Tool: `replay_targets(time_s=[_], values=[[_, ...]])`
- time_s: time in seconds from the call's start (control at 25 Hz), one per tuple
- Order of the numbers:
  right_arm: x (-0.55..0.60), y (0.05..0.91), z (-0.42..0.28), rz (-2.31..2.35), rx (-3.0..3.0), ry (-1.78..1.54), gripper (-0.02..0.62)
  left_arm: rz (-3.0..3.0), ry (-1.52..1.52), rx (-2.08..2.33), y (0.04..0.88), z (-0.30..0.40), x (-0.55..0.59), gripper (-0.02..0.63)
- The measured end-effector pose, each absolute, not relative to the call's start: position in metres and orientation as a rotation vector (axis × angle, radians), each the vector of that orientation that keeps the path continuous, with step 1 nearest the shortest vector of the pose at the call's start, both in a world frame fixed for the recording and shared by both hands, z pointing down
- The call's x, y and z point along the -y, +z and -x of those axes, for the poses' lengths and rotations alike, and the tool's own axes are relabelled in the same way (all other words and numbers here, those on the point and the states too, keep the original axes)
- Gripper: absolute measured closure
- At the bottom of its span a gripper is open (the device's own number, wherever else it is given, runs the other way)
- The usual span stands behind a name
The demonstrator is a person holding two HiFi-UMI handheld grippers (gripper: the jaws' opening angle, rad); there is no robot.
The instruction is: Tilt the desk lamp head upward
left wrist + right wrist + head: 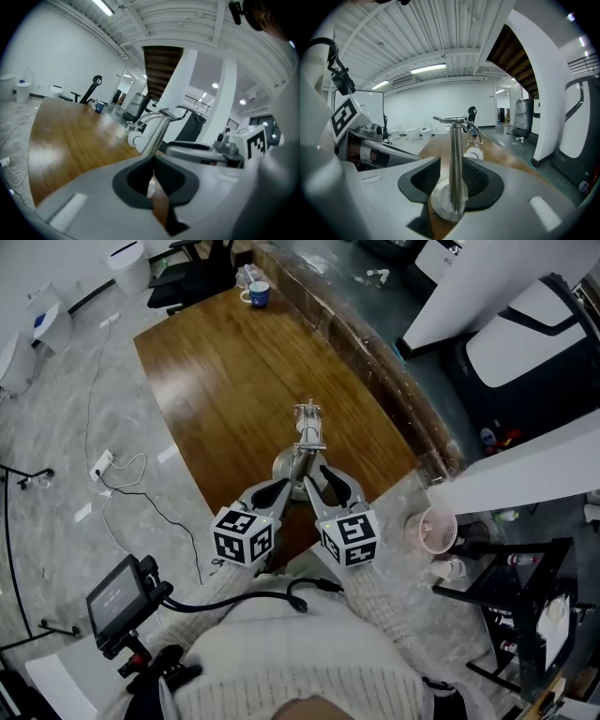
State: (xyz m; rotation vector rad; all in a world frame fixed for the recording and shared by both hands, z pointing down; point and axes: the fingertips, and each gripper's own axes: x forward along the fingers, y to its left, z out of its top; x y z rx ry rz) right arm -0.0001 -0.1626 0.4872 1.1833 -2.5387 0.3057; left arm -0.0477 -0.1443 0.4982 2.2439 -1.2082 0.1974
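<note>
**Desk lamp and tongs.** The desk lamp (307,441) stands near the near edge of the brown wooden worktop (225,371). Its round base (284,466) lies flat on the wood and its metal post (457,154) is upright. We see the round, pale lamp head (474,153) low on the far side of the post. The right tongs (452,161) are spread, with the post standing between them. The left tongs (153,161), just to their left, are pressed together and hold nothing. A blue cup (259,295) sits at the worktop's far end.
</note>
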Motion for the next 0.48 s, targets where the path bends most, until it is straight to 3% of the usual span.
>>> replay_targets(time_s=[0.16,0.48], values=[[0.167,0.496,0.012,-1.126,2.525,0.252,0.411,-2.216,0.154,1.226,0.498,0.061,0.148,0.598],[0.167,0.490,0.032,-1.089,2.537,0.154,0.419,-2.210,0.114,1.194,0.484,0.088,0.172,0.598]])
